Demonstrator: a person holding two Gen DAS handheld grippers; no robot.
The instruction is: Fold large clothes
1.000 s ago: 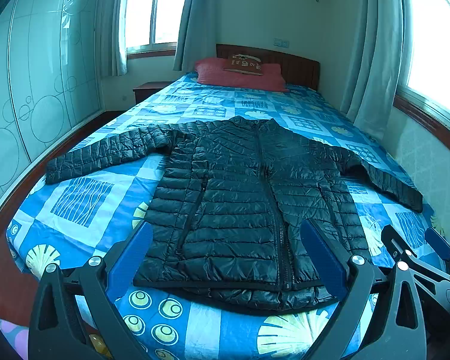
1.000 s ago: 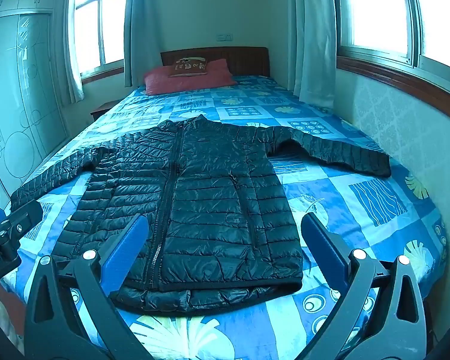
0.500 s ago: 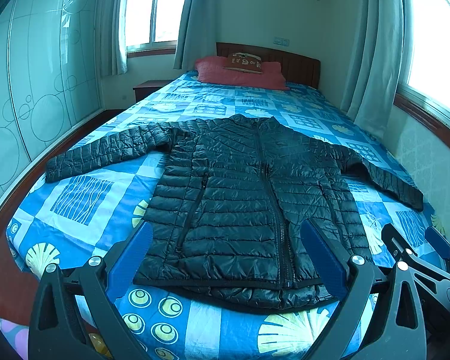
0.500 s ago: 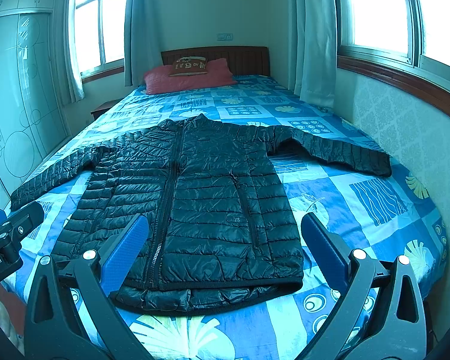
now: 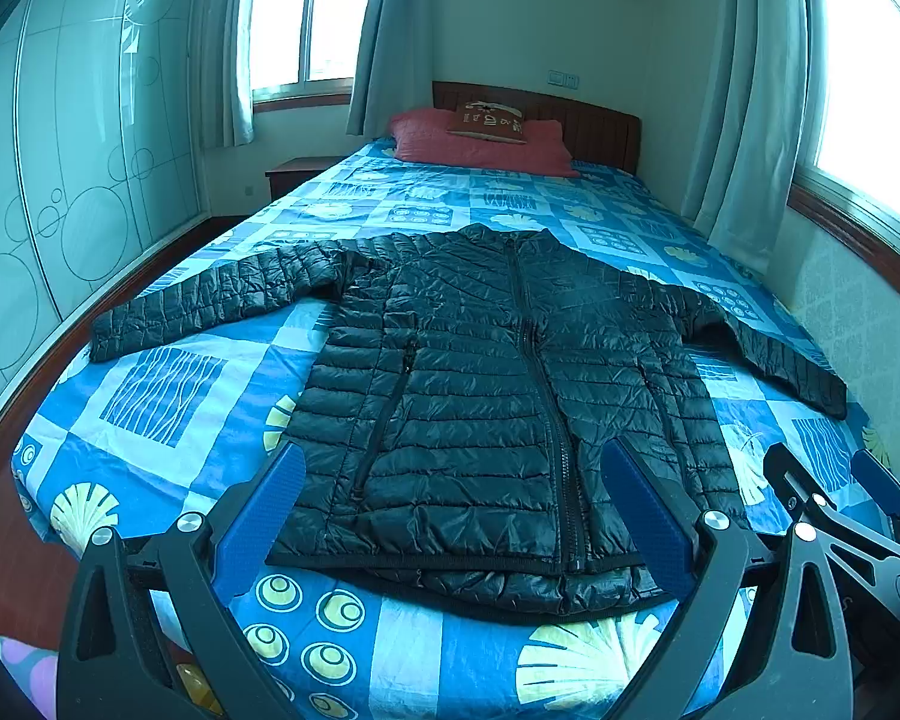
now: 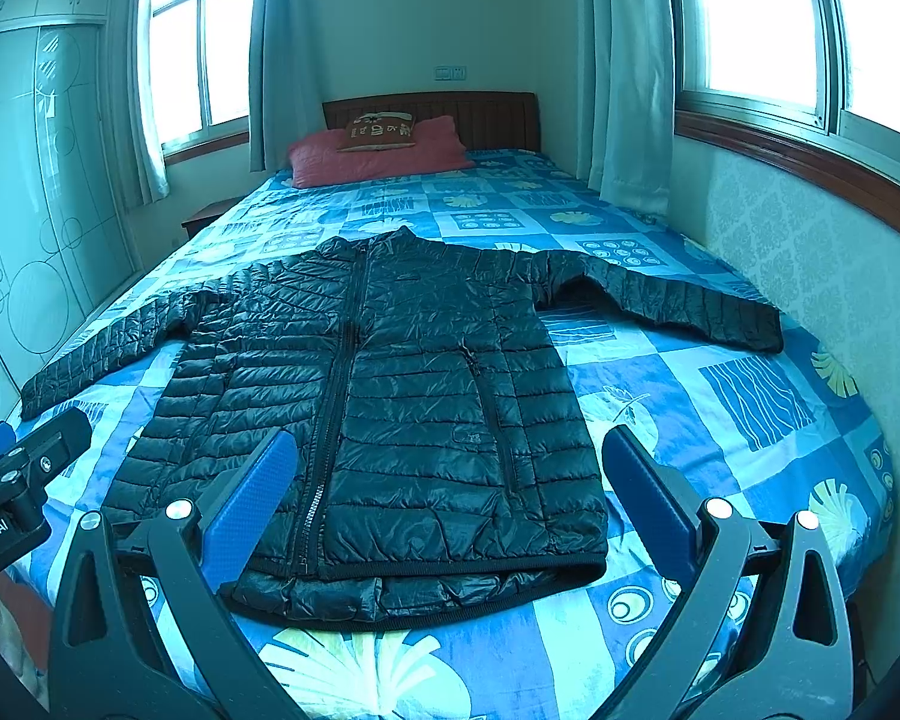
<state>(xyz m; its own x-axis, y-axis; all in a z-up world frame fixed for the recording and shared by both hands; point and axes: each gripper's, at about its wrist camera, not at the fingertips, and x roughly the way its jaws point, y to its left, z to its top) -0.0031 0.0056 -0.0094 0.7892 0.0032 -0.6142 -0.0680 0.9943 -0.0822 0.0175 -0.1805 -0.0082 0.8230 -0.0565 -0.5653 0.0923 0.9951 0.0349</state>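
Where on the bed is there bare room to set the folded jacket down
Widest free patch: the bedspread between the jacket collar and the red pillow. Smaller bare patches lie under each spread sleeve: by the left sleeve and by the right sleeve near the wall. The foot edge is crowded by the hem and both open hand-held grippers.

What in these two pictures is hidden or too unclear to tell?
- Jacket underside: hidden against the bed, both views.
- Its right hem corner, left wrist view: behind a gripper finger.
- Cushion lettering: too small, both views.
- The person: out of frame; only the open left gripper and right gripper show.
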